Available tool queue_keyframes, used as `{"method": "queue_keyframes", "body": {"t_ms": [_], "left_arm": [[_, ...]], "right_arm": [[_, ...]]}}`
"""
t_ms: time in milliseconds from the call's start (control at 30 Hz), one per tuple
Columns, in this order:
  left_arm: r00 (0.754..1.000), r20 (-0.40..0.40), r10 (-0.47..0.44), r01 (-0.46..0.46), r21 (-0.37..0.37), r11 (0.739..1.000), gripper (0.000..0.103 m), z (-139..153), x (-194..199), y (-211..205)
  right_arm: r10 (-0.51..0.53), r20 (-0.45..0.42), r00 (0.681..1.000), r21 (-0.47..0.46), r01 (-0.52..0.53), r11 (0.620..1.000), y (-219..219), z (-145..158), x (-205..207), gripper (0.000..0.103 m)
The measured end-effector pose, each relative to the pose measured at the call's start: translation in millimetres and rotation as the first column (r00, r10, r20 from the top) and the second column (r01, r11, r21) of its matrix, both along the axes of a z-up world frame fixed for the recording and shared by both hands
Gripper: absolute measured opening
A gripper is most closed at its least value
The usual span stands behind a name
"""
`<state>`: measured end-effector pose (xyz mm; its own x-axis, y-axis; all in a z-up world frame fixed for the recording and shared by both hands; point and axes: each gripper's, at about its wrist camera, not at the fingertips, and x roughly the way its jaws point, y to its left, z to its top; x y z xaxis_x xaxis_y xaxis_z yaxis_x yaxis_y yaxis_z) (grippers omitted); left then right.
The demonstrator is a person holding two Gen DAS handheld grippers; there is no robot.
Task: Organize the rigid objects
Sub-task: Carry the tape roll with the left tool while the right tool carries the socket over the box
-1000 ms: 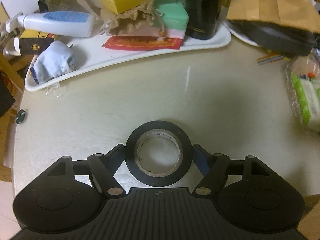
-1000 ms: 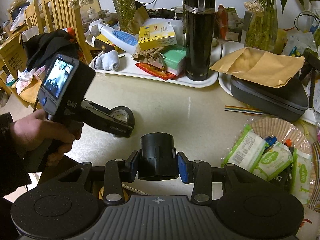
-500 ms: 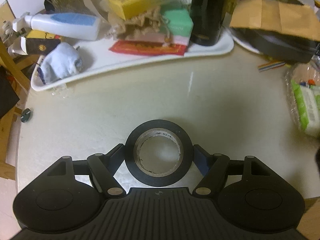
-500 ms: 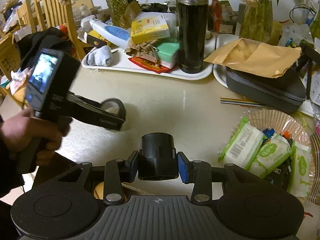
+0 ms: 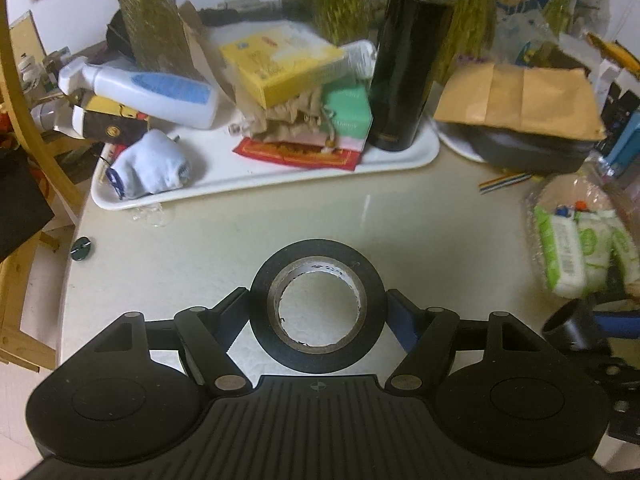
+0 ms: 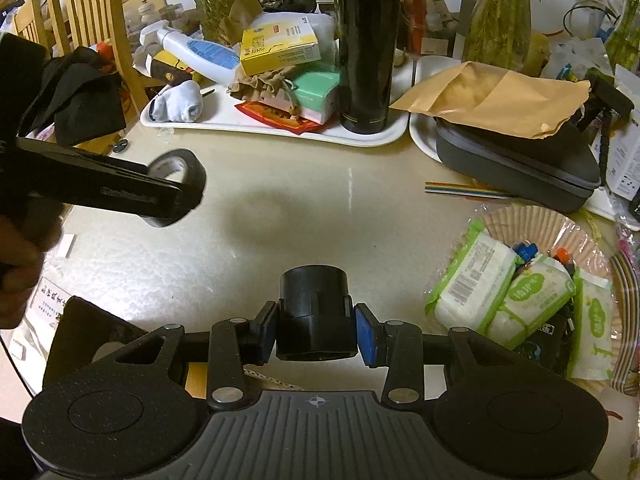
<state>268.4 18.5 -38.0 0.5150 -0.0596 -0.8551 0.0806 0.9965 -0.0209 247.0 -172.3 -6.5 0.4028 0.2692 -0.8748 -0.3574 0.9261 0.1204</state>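
Note:
My left gripper (image 5: 318, 306) is shut on a roll of black tape (image 5: 264, 312), held by its outer rim above the cream table (image 5: 240, 240). The same roll (image 6: 191, 172) shows in the right wrist view at the left, lifted off the table. My right gripper (image 6: 316, 326) is shut on a black cylinder (image 6: 314, 312), held upright above the near table edge. That cylinder (image 5: 568, 322) shows at the right edge of the left wrist view.
A white tray (image 5: 400, 160) at the back holds a tall black flask (image 5: 404, 68), a yellow box (image 5: 280, 64), a white bottle (image 5: 148, 92) and a sock (image 5: 152, 164). A grey case (image 6: 516, 160) under a brown envelope and packets of wipes (image 6: 480, 280) lie right.
My left gripper has lifted the tape roll off the table and tilted up toward the tray. My right gripper has kept its hold on the cylinder and shifted slightly forward.

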Motion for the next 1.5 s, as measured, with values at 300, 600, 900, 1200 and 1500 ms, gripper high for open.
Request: {"method": "queue_keyframes", "body": {"t_ms": [300, 600, 900, 1200, 1500], "left_arm": [[0.999, 0.034, 0.027, -0.026, -0.028, 0.999, 0.072, 26.1, -26.5, 4.5], [0.998, 0.061, 0.017, -0.015, -0.042, 0.999, 0.072, 43.8, -59.6, 8.2], [0.997, 0.072, -0.006, 0.011, -0.061, 0.998, 0.072, 53.5, -93.2, 6.5], [0.998, 0.051, -0.037, 0.040, -0.063, 0.997, 0.072, 50.6, -129.9, 1.2], [0.998, 0.003, -0.068, 0.068, -0.032, 0.997, 0.072, 36.7, -158.6, -5.6]], "right_arm": [[-0.007, 0.002, 1.000, -0.005, 0.007, 1.000, 3.1, 0.6, -3.9, 0.043], [-0.013, 0.014, 1.000, 0.003, 0.013, 1.000, 4.0, 7.2, -17.5, 0.043], [-0.010, 0.020, 1.000, 0.003, 0.010, 1.000, 6.2, 11.6, -32.7, 0.043], [0.000, 0.036, 0.999, 0.009, 0.000, 1.000, 13.4, 17.1, -60.6, 0.043], [-0.001, 0.047, 0.999, 0.022, 0.000, 1.000, 14.8, 21.3, -80.5, 0.043]]}}
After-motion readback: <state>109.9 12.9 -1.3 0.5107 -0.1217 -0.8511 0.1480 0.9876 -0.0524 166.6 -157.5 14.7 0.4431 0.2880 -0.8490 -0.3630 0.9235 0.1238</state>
